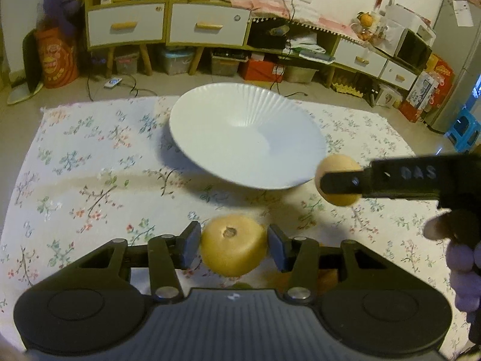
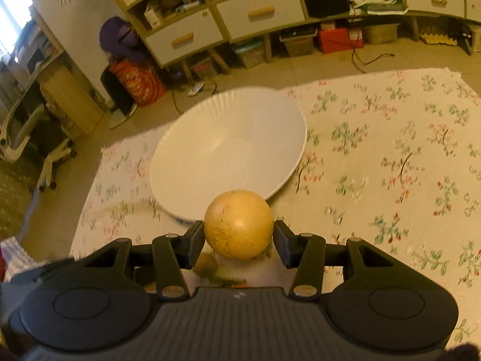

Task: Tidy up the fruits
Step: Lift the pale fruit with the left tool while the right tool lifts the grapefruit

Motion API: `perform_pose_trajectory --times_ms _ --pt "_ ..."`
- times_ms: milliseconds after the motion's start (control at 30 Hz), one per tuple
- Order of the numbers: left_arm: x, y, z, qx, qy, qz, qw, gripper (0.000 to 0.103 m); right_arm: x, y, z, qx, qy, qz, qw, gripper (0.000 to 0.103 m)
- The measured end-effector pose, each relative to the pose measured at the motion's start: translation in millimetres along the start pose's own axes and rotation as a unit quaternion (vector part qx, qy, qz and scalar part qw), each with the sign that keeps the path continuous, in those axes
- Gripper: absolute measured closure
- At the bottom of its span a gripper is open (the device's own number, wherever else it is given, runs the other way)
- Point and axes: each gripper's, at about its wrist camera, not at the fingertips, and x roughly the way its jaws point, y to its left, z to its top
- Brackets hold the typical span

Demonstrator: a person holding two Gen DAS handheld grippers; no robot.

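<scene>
My left gripper (image 1: 234,246) is shut on a yellow fruit (image 1: 233,249) with a dimpled stem end, held just above the floral cloth (image 1: 90,180). Both pads press on its sides. A white ribbed plate (image 1: 240,132) lies beyond it, with nothing on it. In the left wrist view my right gripper (image 1: 339,182) reaches in from the right, close to the plate's near right rim. In its own view the right gripper (image 2: 239,237) is shut on a round tan fruit (image 2: 239,225), in front of the plate (image 2: 225,150).
A person's hand (image 1: 460,255) holds the right tool. Blurred fruit (image 2: 206,264) lies on the cloth under the right gripper. Low cabinets (image 1: 204,24) and storage boxes line the far wall. A blue stool (image 1: 464,129) stands at the right and an office chair (image 2: 36,138) at the left.
</scene>
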Motion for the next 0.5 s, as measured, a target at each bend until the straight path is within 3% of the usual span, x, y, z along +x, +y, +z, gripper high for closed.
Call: perform_pose_trajectory --times_ms 33,133,200,300,367,500 --pt "-1.6 -2.4 1.6 0.004 -0.007 -0.003 1.0 0.094 0.4 1.0 1.6 -0.001 -0.005 -0.002 1.0 0.057" --pt "-3.6 -7.2 6.9 0.009 -0.022 -0.002 0.9997 0.093 4.6 2.1 6.0 -0.002 -0.016 -0.003 1.0 0.057" --pt "0.9 -7.5 6.8 0.017 -0.002 0.02 0.9997 0.093 7.6 -1.0 5.2 0.009 -0.016 -0.007 1.0 0.057" --pt "6.0 -3.5 1.3 0.014 0.015 0.02 0.9996 0.08 10.7 -4.0 2.0 0.014 -0.003 -0.011 1.0 0.057" --pt "7.5 -2.5 -1.8 0.022 0.022 0.012 0.9994 0.058 9.7 -5.9 0.4 0.012 0.0 -0.013 1.0 0.057" --pt "16.9 -1.0 -8.7 0.025 0.054 -0.006 0.9982 0.053 7.3 -8.1 -0.6 0.013 0.008 -0.023 1.0 0.057"
